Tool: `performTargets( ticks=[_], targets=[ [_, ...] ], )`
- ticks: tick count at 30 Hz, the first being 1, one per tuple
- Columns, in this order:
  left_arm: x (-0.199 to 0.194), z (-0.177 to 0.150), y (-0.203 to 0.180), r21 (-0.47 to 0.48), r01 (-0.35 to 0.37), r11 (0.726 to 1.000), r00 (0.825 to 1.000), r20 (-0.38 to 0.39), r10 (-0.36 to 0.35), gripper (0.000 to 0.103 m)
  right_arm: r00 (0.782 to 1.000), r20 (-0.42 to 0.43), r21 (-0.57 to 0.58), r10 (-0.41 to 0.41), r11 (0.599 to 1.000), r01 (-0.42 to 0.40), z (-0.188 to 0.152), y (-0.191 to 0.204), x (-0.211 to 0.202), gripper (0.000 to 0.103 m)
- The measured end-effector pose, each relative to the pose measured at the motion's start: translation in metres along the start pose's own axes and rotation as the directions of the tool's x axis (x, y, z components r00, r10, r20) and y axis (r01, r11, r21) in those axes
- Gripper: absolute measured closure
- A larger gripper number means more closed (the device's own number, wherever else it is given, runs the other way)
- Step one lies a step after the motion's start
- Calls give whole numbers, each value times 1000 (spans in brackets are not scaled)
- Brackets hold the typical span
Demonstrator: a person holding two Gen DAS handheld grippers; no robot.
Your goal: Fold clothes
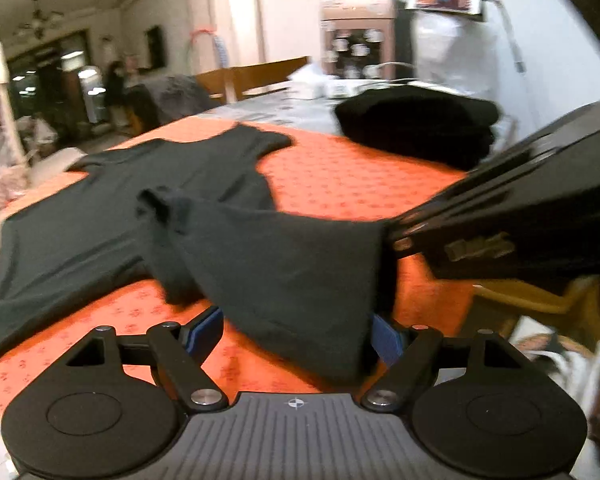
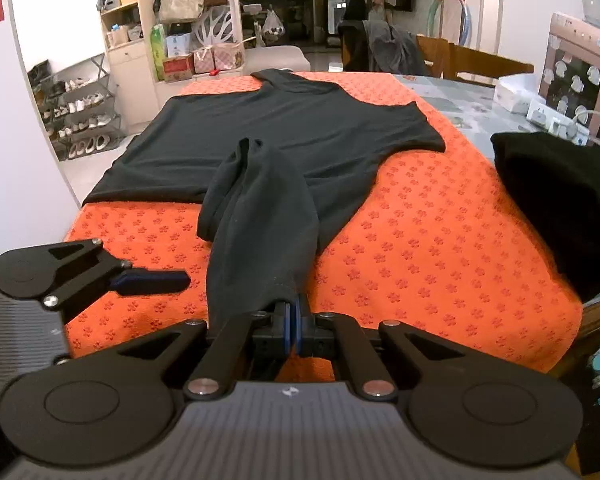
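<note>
Black shirt (image 2: 284,128) lies flat on the orange cloth (image 2: 420,248), one corner lifted. Right gripper (image 2: 294,312) pinches that corner; left gripper (image 1: 296,336) gapes wide beside it. Likely mid-fold: carry the corner across, keeping it taut.

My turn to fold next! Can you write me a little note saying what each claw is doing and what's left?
Right claw: shut on one sleeve of the black T-shirt, lifting it off the orange cloth.
Left claw: open, fingers either side of the lifted sleeve, not pinching it.
The shirt's body lies flat on the orange cloth, collar at the far end.
A pile of dark clothes sits to the right, probably already folded.
Done: shirt spread out, sleeve picked up.
Left: lay the sleeve over the body, fold the other side, then fold it up.
</note>
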State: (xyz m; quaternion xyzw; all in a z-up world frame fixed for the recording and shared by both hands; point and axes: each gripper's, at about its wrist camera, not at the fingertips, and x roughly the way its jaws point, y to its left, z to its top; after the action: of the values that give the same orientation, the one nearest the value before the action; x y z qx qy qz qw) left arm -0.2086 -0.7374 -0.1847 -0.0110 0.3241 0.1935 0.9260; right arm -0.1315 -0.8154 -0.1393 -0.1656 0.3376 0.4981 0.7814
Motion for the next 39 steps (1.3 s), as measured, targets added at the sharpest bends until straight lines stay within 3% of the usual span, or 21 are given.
performTargets(
  ticks=[4,6,13,15,16,20,22,25,32,39],
  targets=[
    [-4,-1,7,-43,-36,998,999,19,37,27,1000,10,24,-20,1000,19,-2,-4,-4,99],
    [-7,-2,8,-35,-43,998,999,25,44,44,1000,5,20,-26,999,26,-7,-4,-1,99],
    [-4,-10,14,-24,-46,999,998,-38,45,64,999,-11,8,-50,999,50,-26,-7,10,97],
    [-2,-14,14,-25,-18,1000,998,-55,16,89,998,-16,3,-53,999,53,-31,-7,14,93],
    [-2,-16,15,-26,-6,1000,998,-58,4,93,998,-20,-1,-51,999,51,-34,-7,17,92],
    [-11,-17,17,-27,27,999,998,-48,-28,96,998,-23,-25,-52,998,51,-42,-4,24,92],
    [-22,-14,19,-25,39,999,999,-32,-39,96,998,-11,-40,-59,998,58,-43,-1,21,99],
    [-46,-4,23,-25,61,998,998,-3,-61,96,997,22,2,-70,998,70,-39,2,0,100],
    [-130,4,25,-9,115,993,991,78,-114,96,991,96,102,-93,991,83,-41,32,-84,100],
    [-220,-24,8,-18,155,988,982,110,-152,96,982,135,140,-131,984,112,-76,72,-161,100]
  ],
)
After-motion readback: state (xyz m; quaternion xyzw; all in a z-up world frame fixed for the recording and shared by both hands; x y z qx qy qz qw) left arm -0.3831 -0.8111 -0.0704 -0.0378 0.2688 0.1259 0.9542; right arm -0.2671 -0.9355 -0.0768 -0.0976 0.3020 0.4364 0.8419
